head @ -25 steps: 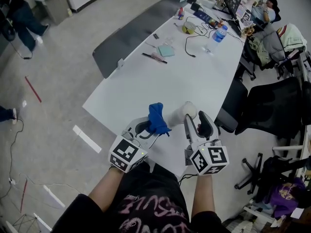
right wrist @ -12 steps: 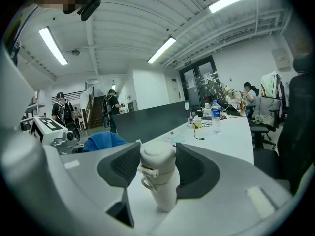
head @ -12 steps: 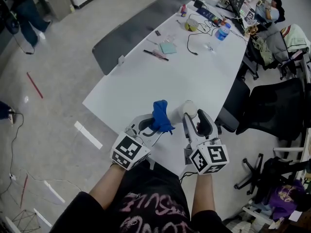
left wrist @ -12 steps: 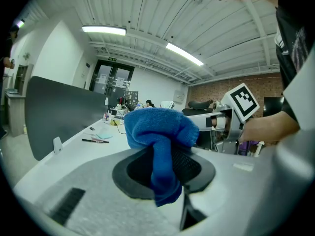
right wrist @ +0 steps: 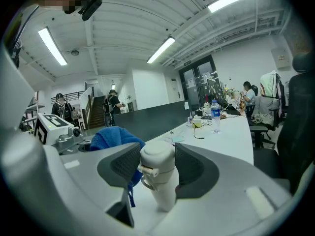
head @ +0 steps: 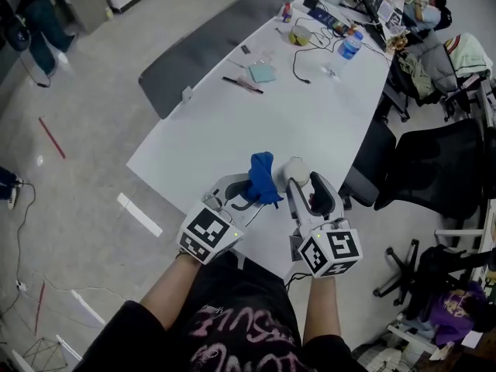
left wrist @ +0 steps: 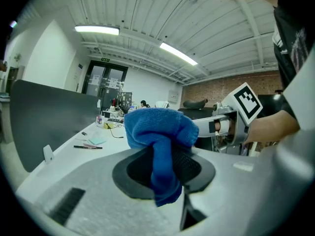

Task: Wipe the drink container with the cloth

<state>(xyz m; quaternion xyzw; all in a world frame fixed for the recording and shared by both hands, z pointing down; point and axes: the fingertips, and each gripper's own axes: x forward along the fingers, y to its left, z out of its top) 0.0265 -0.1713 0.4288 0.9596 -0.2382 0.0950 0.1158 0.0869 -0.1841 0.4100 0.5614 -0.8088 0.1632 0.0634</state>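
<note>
A white drink container (right wrist: 158, 173) with a rounded lid stands upright between the dark pads of my right gripper (right wrist: 156, 167), which is shut on it above the table; in the head view the container (head: 295, 170) shows just ahead of that gripper (head: 301, 187). My left gripper (left wrist: 164, 167) is shut on a bunched blue cloth (left wrist: 160, 140). In the head view the cloth (head: 262, 178) sits just left of the container, close to its side, held by the left gripper (head: 249, 192). From the right gripper view the cloth (right wrist: 114, 138) shows behind the left pad.
A long white table (head: 256, 122) runs away from me, with a pen (head: 242, 85), a pale green pad (head: 262, 73), cables and a water bottle (head: 346, 51) at its far end. Black office chairs (head: 431, 173) stand along its right side. A dark panel (head: 203, 57) borders its left.
Both grippers have shifted slightly forward and up over the table. The cloth has come closer to the container's left side.
</note>
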